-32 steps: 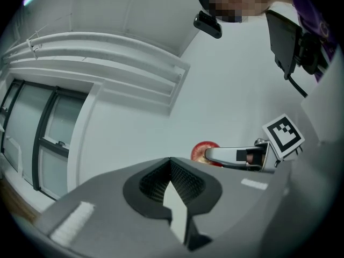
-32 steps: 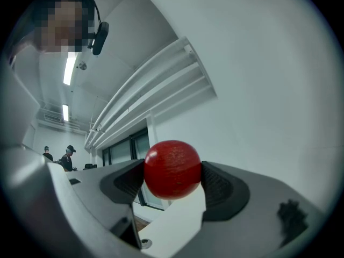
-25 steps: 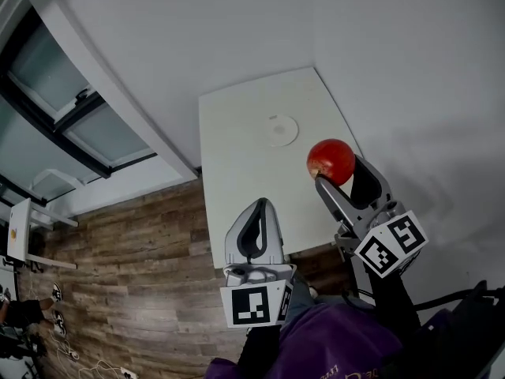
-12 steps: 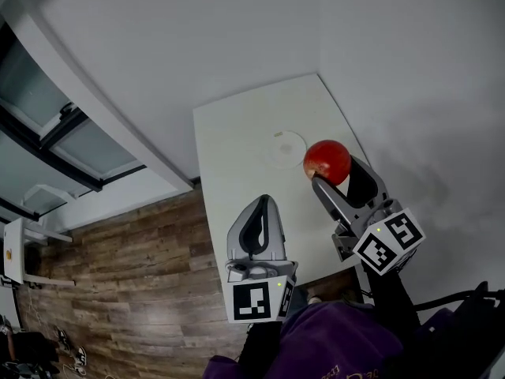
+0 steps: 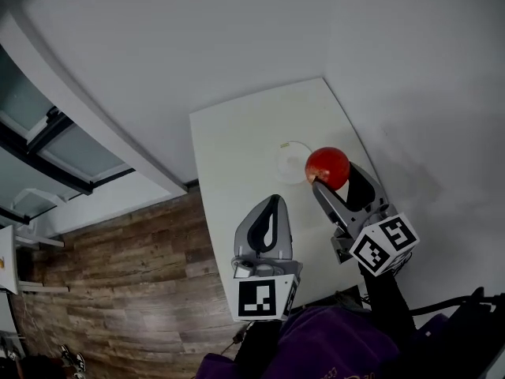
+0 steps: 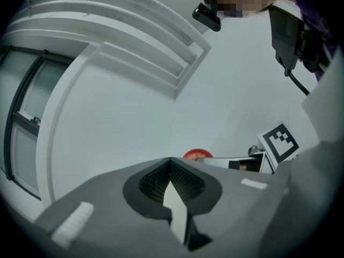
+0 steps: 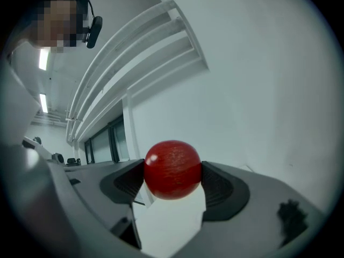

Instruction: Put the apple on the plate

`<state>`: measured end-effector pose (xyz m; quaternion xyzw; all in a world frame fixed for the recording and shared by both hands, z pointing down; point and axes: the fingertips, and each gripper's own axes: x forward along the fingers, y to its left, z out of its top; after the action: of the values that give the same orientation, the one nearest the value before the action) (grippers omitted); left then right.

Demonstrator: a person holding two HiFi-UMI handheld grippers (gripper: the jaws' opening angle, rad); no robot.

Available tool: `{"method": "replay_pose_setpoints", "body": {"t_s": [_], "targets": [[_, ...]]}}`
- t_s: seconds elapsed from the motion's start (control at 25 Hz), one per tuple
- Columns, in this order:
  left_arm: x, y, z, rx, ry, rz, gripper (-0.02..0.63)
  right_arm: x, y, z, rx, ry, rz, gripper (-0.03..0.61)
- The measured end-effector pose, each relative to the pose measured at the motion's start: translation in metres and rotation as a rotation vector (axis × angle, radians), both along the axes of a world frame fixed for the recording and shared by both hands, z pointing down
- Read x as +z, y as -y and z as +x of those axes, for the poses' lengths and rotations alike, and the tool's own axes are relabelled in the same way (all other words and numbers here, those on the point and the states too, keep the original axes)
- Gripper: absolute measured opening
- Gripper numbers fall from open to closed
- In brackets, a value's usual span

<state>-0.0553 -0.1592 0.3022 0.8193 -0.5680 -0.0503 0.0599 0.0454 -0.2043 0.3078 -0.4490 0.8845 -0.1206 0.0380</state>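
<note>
Apple (image 5: 327,167), red and glossy, is pinched between the two jaws of my right tongs (image 5: 332,178), with one ribbed pad pressing on each side. In the right gripper view the apple (image 7: 172,169) fills the whole gap of those tongs (image 7: 172,180), with pale wall behind it. From my head view it hangs over the white table (image 5: 237,156). It covers the 3 o'clock edge of the plate (image 5: 289,161), a pale round disc that shows at 9 o'clock from the fruit. I cannot tell how high above the plate it is.

My left tongs (image 5: 274,200) are at 7 o'clock from the apple, over the near part of the table. Their jaws are pressed together with nothing between them. In the left gripper view the tips (image 6: 171,160) meet in a closed seam, and the apple (image 6: 198,155) peeks over them at 1 o'clock. The right tongs' marker cube (image 6: 279,141) is further off toward 2 o'clock.

Wood floor (image 5: 118,290) lies at 8 o'clock beyond the table edge.
</note>
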Motion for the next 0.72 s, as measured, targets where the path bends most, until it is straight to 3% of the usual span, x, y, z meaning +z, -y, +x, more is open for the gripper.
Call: {"method": "replay_pose_setpoints", "body": {"t_s": [0.36, 0.72], "targets": [[0.048, 0.063, 0.009, 0.037, 0.023, -0.105, 0.008, 0.044, 0.06, -0.005, -0.008, -0.052, -0.075, 0.33], [0.099, 0.088, 0.014, 0.049, 0.048, -0.18, 0.006, 0.087, 0.089, -0.009, -0.039, -0.092, -0.159, 0.33]]}}
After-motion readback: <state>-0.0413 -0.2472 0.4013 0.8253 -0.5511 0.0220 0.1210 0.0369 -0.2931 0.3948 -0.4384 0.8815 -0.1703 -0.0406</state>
